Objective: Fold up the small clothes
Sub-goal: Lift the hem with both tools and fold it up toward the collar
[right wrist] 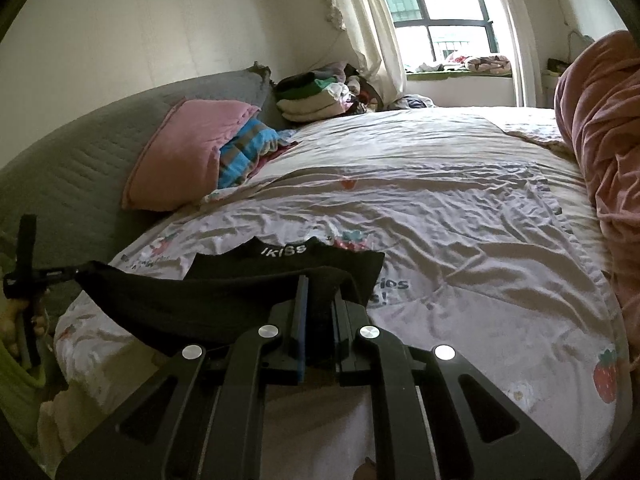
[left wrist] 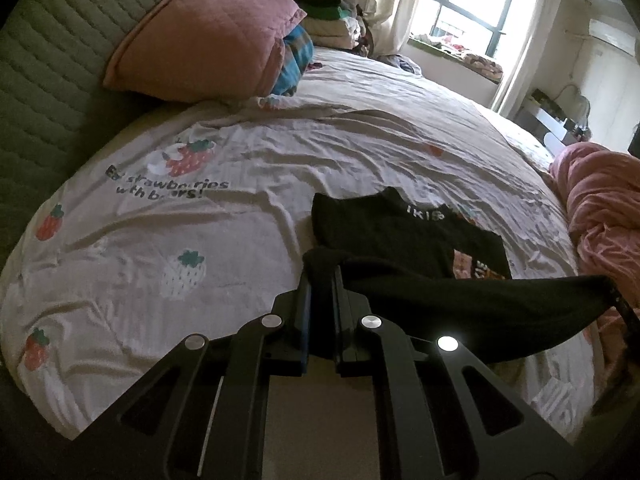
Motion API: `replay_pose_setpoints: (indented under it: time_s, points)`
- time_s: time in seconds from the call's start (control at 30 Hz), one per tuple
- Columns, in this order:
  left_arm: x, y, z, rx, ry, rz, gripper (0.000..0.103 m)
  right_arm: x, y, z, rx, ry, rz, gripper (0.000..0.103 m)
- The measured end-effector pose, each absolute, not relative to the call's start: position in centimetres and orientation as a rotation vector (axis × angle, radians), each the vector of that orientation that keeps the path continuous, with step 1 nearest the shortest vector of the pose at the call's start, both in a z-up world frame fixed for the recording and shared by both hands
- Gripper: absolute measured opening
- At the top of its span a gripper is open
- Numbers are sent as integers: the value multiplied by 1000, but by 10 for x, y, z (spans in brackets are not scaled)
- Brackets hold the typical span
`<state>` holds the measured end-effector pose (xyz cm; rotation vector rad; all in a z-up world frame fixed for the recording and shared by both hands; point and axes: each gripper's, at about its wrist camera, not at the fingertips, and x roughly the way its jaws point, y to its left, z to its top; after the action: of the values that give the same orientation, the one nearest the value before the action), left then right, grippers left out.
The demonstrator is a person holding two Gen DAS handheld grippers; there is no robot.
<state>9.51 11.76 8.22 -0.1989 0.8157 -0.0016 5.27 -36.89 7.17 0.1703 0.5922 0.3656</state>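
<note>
A small black garment with white lettering at its neck lies partly on the strawberry-print sheet. Its near edge is lifted and stretched taut between both grippers. My left gripper is shut on the left corner of that edge. The black cloth runs rightwards from it to my right gripper at the frame's edge. In the right wrist view my right gripper is shut on the other corner of the garment. There the left gripper shows at far left, held by a hand.
A pink pillow and a blue striped cloth lean on the quilted headboard. A stack of folded clothes sits at the bed's far corner. A bunched pink duvet fills the right side.
</note>
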Motion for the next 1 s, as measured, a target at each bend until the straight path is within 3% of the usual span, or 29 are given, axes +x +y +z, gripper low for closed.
replay_pose_setpoints:
  time_s: [0.47,1.0]
  points:
    - [155,108,80,-145,816,27,2,111,-365,58,164,613,297,8]
    - [212,103,39,-80,840,70,3,156,-359,28,149,662,238,9]
